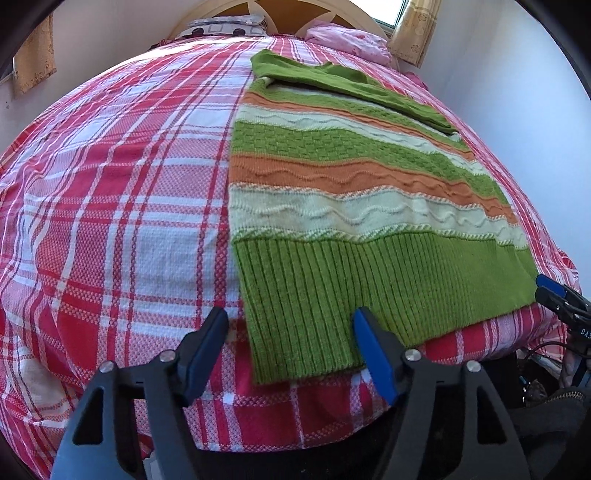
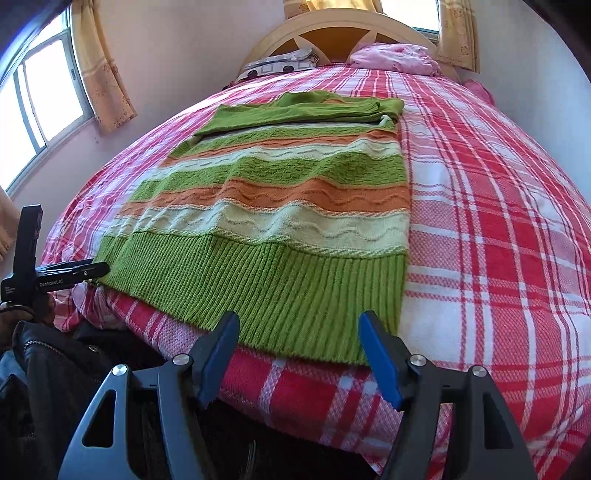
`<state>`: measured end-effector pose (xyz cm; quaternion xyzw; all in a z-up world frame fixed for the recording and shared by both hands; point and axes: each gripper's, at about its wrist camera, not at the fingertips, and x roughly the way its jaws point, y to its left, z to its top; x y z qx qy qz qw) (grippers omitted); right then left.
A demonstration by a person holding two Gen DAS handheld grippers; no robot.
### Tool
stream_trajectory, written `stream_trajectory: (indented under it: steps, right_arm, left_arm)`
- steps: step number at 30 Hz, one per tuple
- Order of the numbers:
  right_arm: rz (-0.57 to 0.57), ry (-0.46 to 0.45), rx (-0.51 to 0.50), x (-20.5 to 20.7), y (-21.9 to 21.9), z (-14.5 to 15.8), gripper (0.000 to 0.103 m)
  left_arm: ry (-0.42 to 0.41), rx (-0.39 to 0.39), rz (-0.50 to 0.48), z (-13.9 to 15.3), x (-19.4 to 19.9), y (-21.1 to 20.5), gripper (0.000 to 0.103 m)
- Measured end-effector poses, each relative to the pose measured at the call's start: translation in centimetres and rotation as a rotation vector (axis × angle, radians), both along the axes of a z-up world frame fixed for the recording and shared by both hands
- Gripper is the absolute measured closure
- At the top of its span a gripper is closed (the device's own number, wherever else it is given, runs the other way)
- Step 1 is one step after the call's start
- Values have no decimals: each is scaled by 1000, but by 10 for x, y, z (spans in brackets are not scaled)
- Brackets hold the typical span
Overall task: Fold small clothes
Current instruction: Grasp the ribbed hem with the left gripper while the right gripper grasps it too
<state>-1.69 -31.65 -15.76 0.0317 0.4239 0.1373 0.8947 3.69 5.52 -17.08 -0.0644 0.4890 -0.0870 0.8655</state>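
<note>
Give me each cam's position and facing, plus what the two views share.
Left wrist: on the left gripper, looking down-forward along the bed toward the headboard, over the sweater's left hem corner; own open fingers, right gripper at the picture's right edge.
Right wrist: on the right gripper, same facing, over the right hem corner; own open fingers, left gripper at far left.
Shared: sweater, plaid bedspread, headboard, pillows.

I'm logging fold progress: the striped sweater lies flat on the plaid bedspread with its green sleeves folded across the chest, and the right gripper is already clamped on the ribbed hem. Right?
Not quite. The right gripper is open, hovering over the ribbed hem without clamping it, as the right wrist view shows. The rest holds: the striped sweater lies flat on the plaid bedspread, green sleeves folded across the chest.
</note>
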Motion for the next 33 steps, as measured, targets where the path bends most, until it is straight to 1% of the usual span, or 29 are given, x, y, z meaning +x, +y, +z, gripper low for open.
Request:
stream_trajectory:
  steps: [4, 6, 7, 8, 9, 10, 11, 13, 15, 18, 19, 20, 21, 23, 25, 26, 27, 28, 29, 30, 32, 33]
  right_arm:
    - [-33, -3, 20, 3, -12, -4, 35]
    - [-39, -2, 41, 3, -16, -4, 35]
    - [-42, 1, 54, 4, -17, -3, 35]
    - [-40, 5, 67, 3, -18, -3, 35]
    - [-35, 8, 76, 4, -18, -3, 35]
    - [-32, 9, 81, 4, -17, -4, 35]
    - [-31, 7, 81, 4, -17, -4, 35]
    - [-39, -3, 88, 3, -20, -2, 35]
    - [-81, -35, 92, 2, -30, 5, 35]
    - [-125, -1, 91, 7, -42, -1, 35]
    - [-130, 11, 100, 8, -44, -4, 35]
    - [-128, 0, 100, 7, -44, -5, 35]
    - [-114, -3, 90, 7, -41, -4, 38]
    - [-83, 1, 106, 8, -35, -6, 45]
    - [-59, -10, 82, 7, -27, -7, 46]
    - [-51, -13, 74, 7, -25, -8, 49]
    - [-48, -12, 79, 7, -25, -9, 61]
    - [-48, -8, 87, 8, -26, -10, 68]
    - [-44, -3, 105, 9, -27, -12, 81]
    - [-39, 9, 141, 10, -31, -14, 87]
    - [-32, 22, 240, 10, -39, -14, 92]
    - [-32, 11, 267, 9, -42, -12, 92]
  left_arm:
    - [-5, 2, -2, -2, 0, -2, 31]
    - [-10, -4, -11, -1, -1, -3, 39]
    - [-13, -4, -20, 0, -2, -4, 50]
    - [-15, -1, -30, 1, -3, -7, 59]
    - [-18, 0, -39, 2, -4, -8, 62]
    - [-21, 3, -45, 3, -3, -9, 71]
    - [-25, 9, -49, 4, -3, -10, 77]
    - [-28, 2, -49, 5, -2, -8, 79]
    - [-22, -5, -42, 3, -1, -5, 79]
    - [-20, -2, -38, 3, 0, -5, 78]
    - [-21, 4, -35, 2, 0, -6, 75]
    - [-22, 4, -32, 2, 0, -6, 75]
    - [-20, 3, -29, 1, 2, -5, 73]
    - [-23, -6, -28, 0, 2, -5, 68]
    - [-24, -15, -28, 0, 3, -4, 65]
    - [-26, -18, -30, -1, 3, -4, 64]
    - [-26, -23, -34, -1, 2, -4, 62]
    - [-28, -33, -39, -1, 3, -4, 60]
    - [-32, -37, -42, -1, 3, -4, 61]
    - [-35, -40, -47, -1, 3, -4, 62]
    - [-35, -56, -57, 0, 3, -2, 92]
    - [-45, -70, -62, 3, 3, 0, 92]
